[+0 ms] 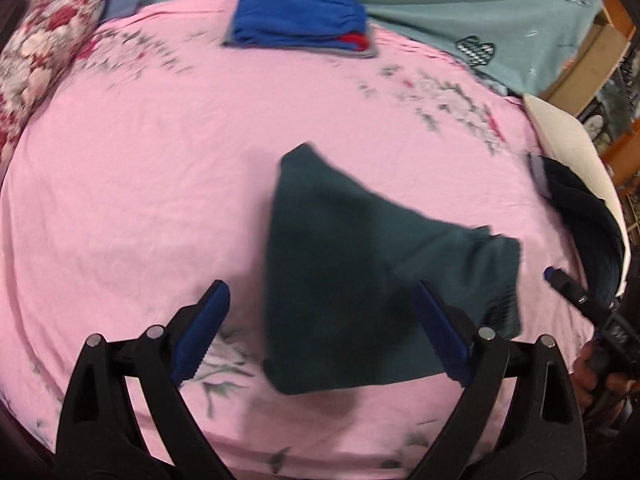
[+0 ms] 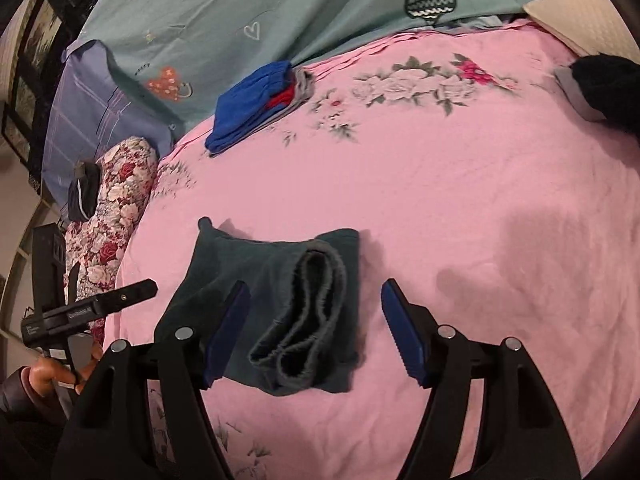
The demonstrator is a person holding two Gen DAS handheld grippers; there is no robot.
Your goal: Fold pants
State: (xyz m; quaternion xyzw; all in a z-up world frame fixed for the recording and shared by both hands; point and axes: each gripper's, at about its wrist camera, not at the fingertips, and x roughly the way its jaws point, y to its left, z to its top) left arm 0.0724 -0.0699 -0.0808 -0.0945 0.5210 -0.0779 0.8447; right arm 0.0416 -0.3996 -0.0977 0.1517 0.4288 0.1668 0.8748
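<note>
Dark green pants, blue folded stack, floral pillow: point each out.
dark green pants (image 2: 280,312), right wrist view, on the folded waistband.
blue folded stack (image 1: 298,20), left wrist view, on the top blue layer.
floral pillow (image 2: 116,208), right wrist view, on its middle.

Dark teal pants lie on a pink floral bedsheet; blue, red and grey folded clothes sit near its far edge.

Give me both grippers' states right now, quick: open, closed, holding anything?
Left gripper: open, holding nothing, above the folded dark green pants.
Right gripper: open, holding nothing, above the same pants on the pink bedsheet.
</note>
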